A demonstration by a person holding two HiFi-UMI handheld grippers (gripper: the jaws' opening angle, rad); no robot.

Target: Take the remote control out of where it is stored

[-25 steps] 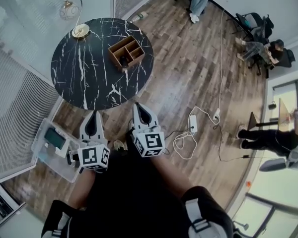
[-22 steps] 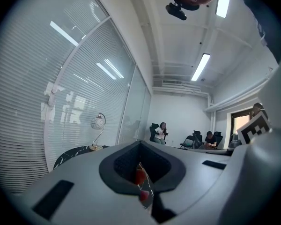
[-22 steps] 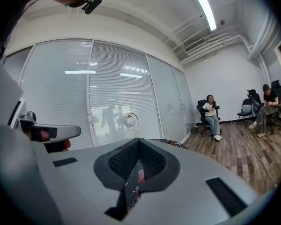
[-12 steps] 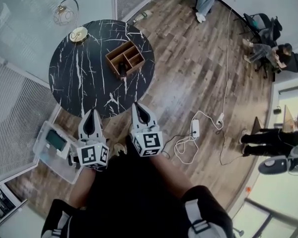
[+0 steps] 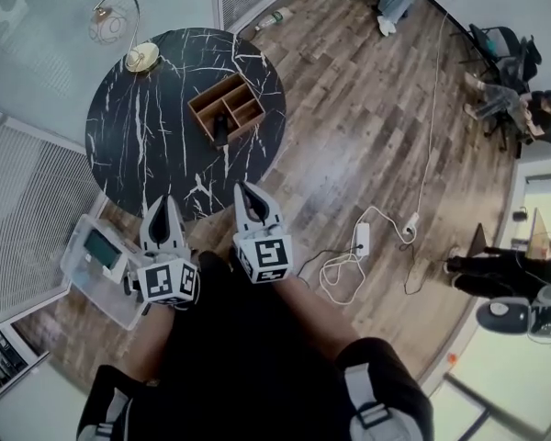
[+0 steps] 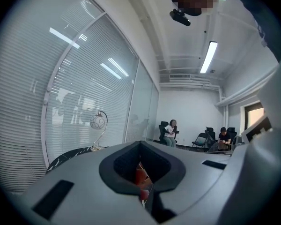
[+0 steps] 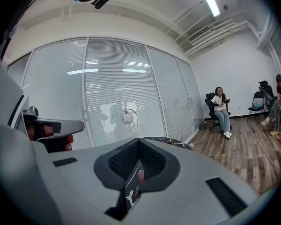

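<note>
Head view, left to right. A clear plastic storage bin (image 5: 84,288), rectangular with a lid and a dark greenish panel on it, stands on the wood-plank floor (image 5: 367,145) beside the slatted window blinds. Behind it is one round table (image 5: 156,145) with a polished black marble top and white veins. At the table's far edge stands one desk lamp (image 5: 140,57) with a round brass base, a thin arched stem and a globe shade.

The left gripper (image 5: 166,208), grey plastic, has its jaws pressed together into a narrow point with nothing between them. Behind them it carries a cube with black-and-white square markers (image 5: 172,282). Its tip lies over the table's near edge.

One open brown wooden organiser tray (image 5: 226,105), rectangular and split by partitions into several compartments, lies on the right part of the table. The remote control (image 5: 221,129), a small dark elongated thing, lies in the tray's compartment nearest the person. It is well apart from both grippers.

The right gripper (image 5: 249,194) is of the same make, with a marker cube of its own (image 5: 264,258). Its jaws are also closed tight and empty, just off the table's near rim.

Further right, one white power strip (image 5: 362,239) with coiled white cable lies on the floor. Three people are at the room's far and right edges.
</note>
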